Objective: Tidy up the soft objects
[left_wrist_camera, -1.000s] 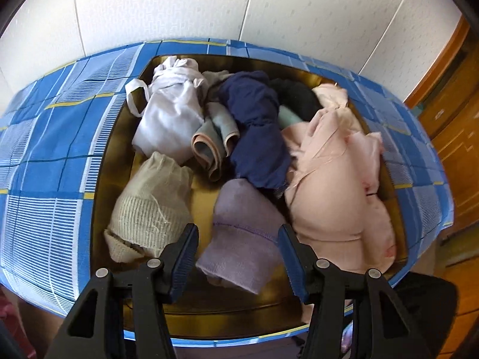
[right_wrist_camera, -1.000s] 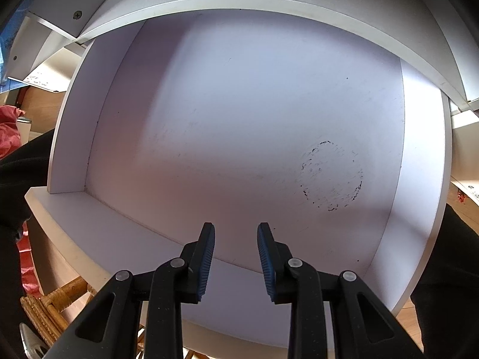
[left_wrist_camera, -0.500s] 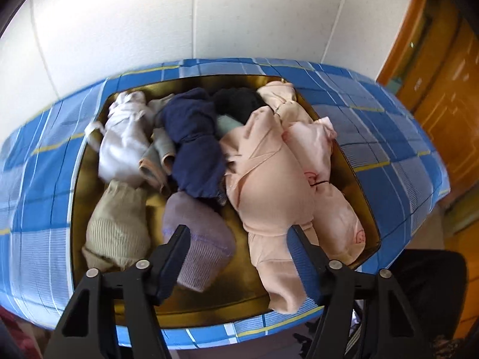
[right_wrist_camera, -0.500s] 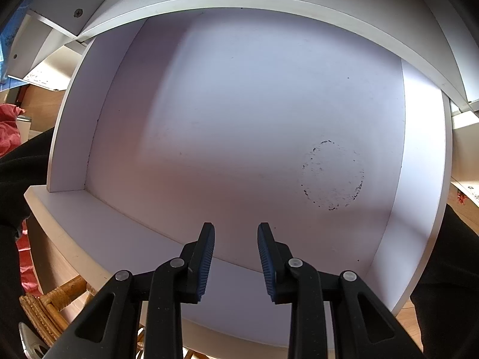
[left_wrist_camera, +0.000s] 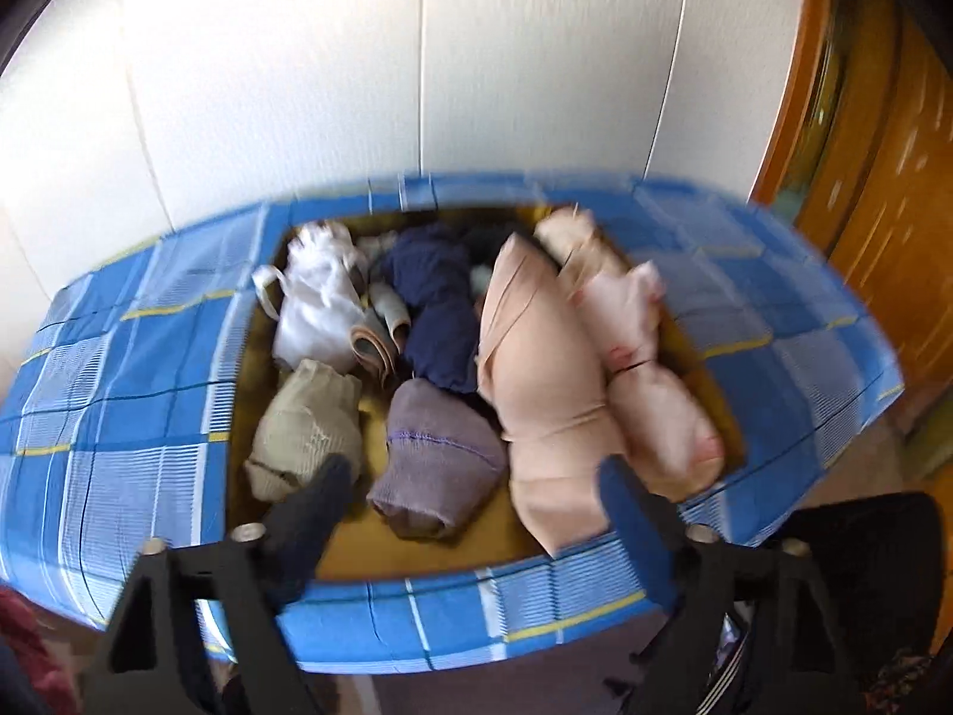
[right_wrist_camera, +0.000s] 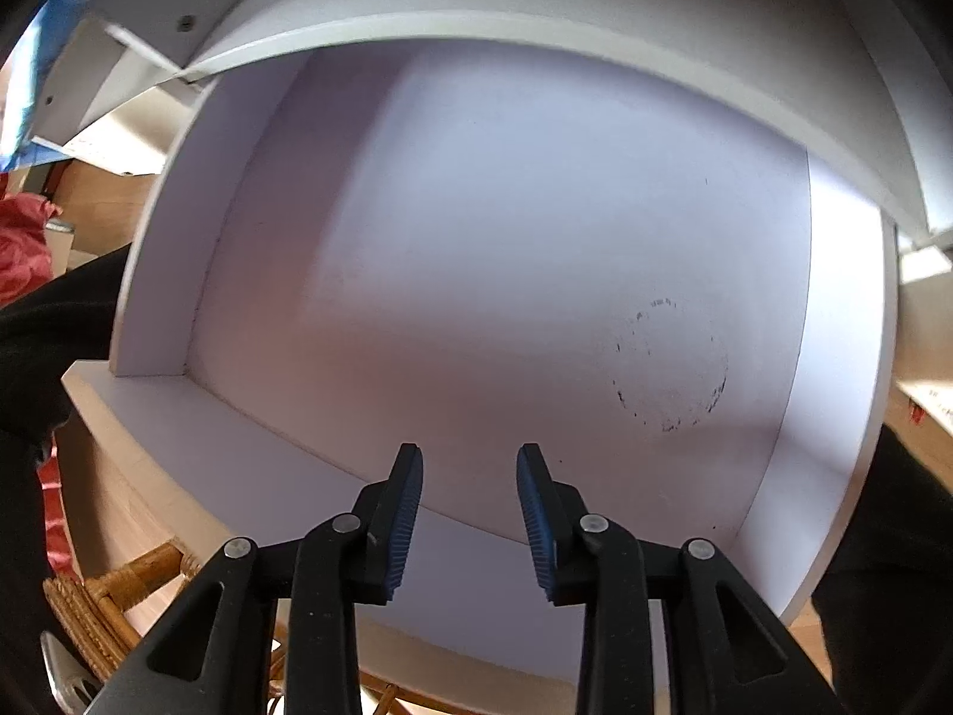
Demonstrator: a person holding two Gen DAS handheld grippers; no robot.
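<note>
The left tongs hang above the near edge of a tray with a yellowish floor, which sits on a blue checked cloth against a white panelled wall; their jaws have just been opening and now stand wide, with nothing between them. In the tray lie rolled and bundled soft things, and about eight can be counted, though the picture is blurred by motion and the far ones overlap, so the count is only fair. Nearest the tongs are one beige ribbed roll on the left and one mauve roll beside it. To the right lie two long pink bundles side by side and touching: a peach one and a paler pink one. Behind them are one white bundle with a loop, one small striped roll, one navy bundle, and one dark piece at the very back, barely seen. The right tongs point down into one white drawer; their jaws have just been opening a little and stand narrowly apart, holding nothing. On the drawer floor is one faint ring mark. Part of one wicker chair shows at lower left, and one red cloth at the left edge.
</note>
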